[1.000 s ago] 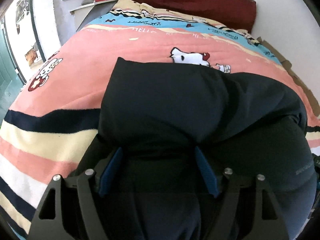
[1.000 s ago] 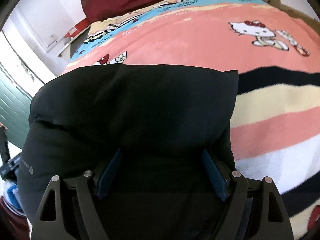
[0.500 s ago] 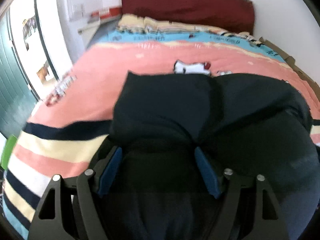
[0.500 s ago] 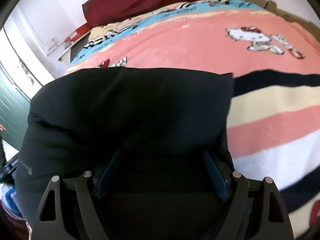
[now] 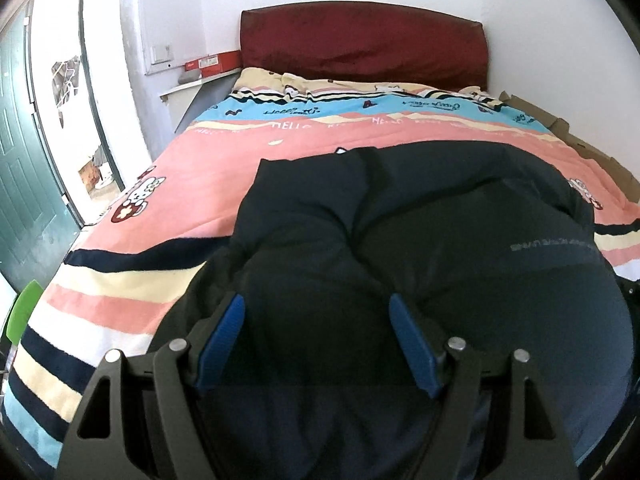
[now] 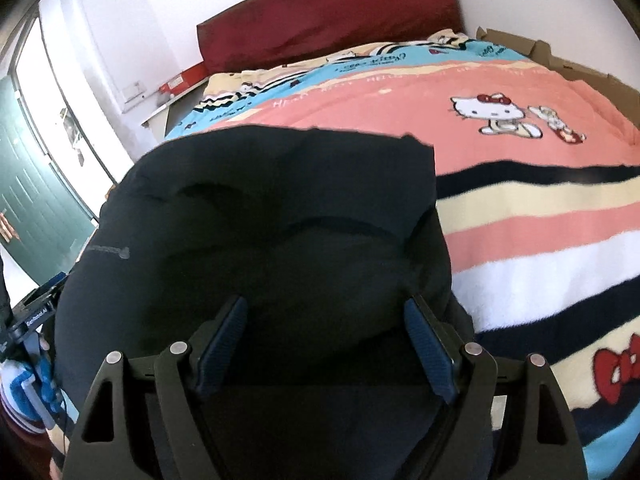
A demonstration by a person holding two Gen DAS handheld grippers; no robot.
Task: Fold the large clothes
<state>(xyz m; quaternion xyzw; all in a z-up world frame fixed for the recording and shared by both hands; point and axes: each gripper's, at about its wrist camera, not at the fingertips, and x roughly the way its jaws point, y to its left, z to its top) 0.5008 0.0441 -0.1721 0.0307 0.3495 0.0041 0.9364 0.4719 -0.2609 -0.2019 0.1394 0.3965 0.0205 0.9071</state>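
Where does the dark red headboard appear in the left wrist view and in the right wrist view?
Left wrist view: the dark red headboard is at top centre, upright behind the bed.
Right wrist view: it is at top centre, tilted, higher on the right.
Shared landmark: the black garment fills the lower middle of both.

This is a bedroom in a home. A bed fills most of the room, covered by a striped cartoon-cat blanket [image 5: 224, 168] in pink, cream, navy and blue, with a dark red headboard [image 5: 360, 48] against the white far wall. To the left, a small shelf [image 5: 196, 84] beside the bed holds a red box [image 5: 212, 63], and a green door [image 5: 20, 168] stands near a bright doorway.
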